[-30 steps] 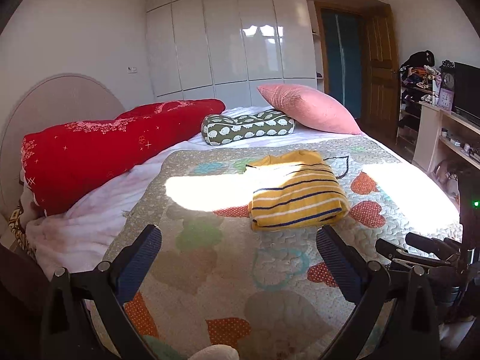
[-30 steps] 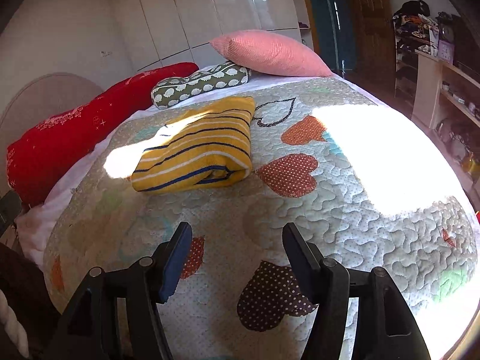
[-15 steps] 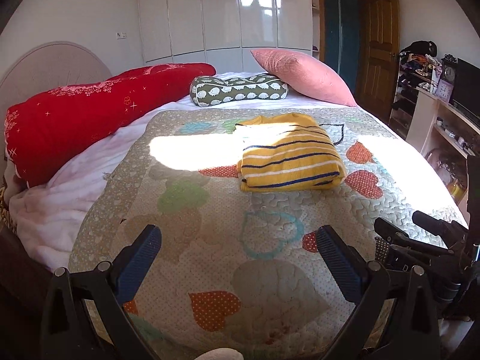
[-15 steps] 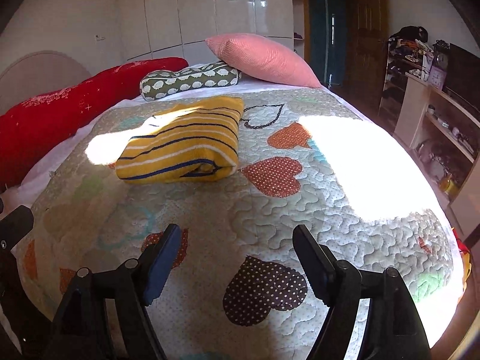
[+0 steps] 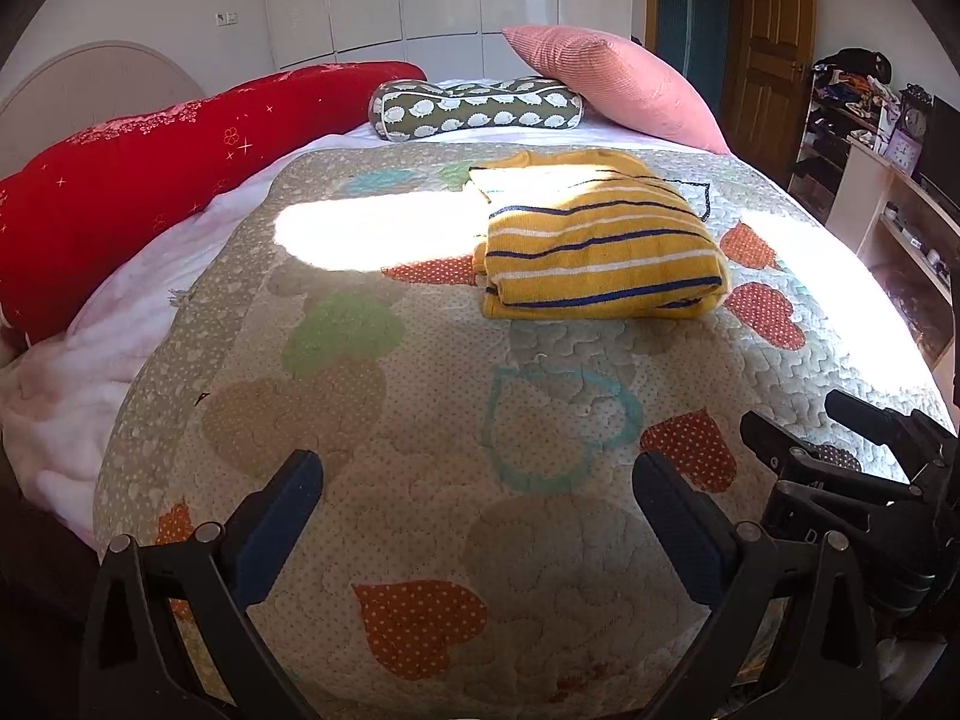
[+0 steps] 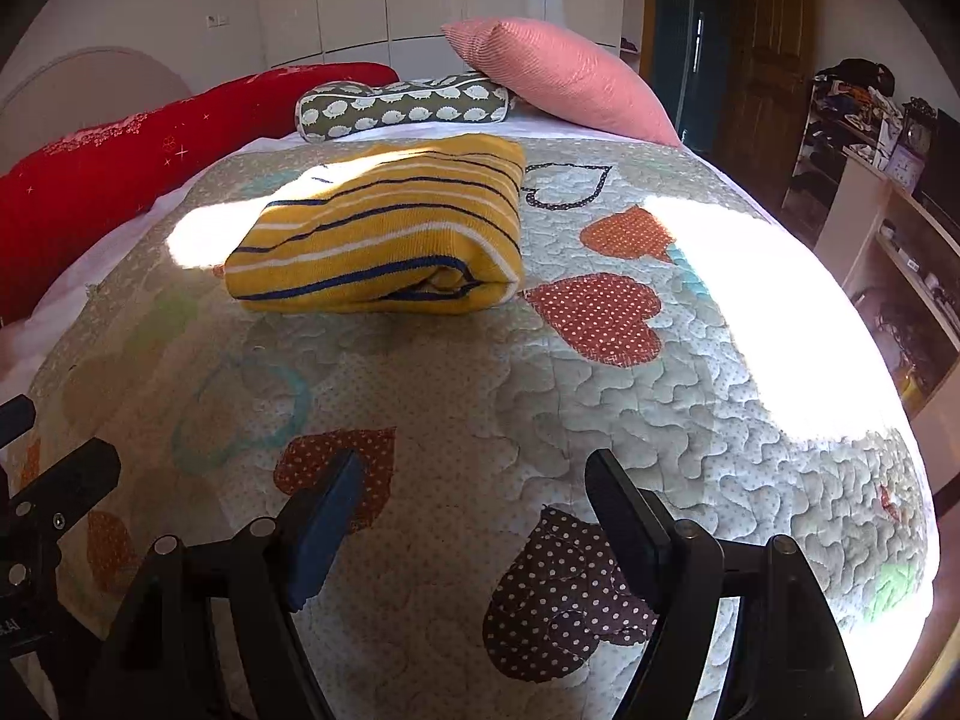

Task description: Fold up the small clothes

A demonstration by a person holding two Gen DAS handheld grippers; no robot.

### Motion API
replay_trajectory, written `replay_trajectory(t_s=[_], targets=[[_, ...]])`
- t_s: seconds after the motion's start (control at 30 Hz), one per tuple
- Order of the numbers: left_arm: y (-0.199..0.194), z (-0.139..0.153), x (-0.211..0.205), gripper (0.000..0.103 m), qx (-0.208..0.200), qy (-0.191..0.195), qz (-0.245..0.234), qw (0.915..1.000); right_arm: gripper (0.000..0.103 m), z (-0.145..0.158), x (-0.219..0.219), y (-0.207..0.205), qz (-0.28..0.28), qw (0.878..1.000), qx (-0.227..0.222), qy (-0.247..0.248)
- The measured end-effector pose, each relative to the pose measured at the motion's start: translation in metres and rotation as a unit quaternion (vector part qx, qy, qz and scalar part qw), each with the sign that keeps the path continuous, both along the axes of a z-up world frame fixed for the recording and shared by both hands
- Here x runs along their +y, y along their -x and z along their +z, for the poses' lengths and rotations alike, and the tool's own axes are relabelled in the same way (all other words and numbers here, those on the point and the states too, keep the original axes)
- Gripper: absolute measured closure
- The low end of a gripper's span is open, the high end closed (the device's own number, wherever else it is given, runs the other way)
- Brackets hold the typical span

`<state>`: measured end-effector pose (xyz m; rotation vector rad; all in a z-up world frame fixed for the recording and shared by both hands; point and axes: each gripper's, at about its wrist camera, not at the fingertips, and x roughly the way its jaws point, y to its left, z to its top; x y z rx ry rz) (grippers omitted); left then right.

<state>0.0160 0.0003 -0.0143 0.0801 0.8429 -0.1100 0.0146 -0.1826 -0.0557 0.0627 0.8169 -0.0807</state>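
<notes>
A folded yellow sweater with blue and white stripes [image 5: 600, 246] lies on the heart-patterned quilt [image 5: 420, 420] in the middle of the bed. It also shows in the right wrist view [image 6: 384, 234]. My left gripper [image 5: 477, 516] is open and empty, hovering near the foot of the bed, well short of the sweater. My right gripper [image 6: 474, 516] is open and empty too, to the right of the left one. The right gripper's body shows in the left wrist view [image 5: 852, 480].
A red bolster [image 5: 150, 180], a green patterned cushion [image 5: 474, 108] and a pink pillow [image 5: 612, 84] lie at the head of the bed. White wardrobes and a wooden door [image 5: 768, 48] stand behind. Cluttered shelves [image 6: 888, 180] stand to the right of the bed.
Both grippers have pulled back toward the foot of the bed and tilted down a little. The folded sweater has not moved. Both grippers stay open.
</notes>
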Motion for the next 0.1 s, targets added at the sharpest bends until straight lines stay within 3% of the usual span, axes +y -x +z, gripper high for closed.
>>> replay_trajectory(t_s=[0.1], targets=[[-0.0085, -0.0019, -0.0024, 0.000, 0.005, -0.003, -0.003, 1.0000, 0.023, 0.0010, 0.0018, -0.0098, 0.003, 1.000, 0.000, -0.001]])
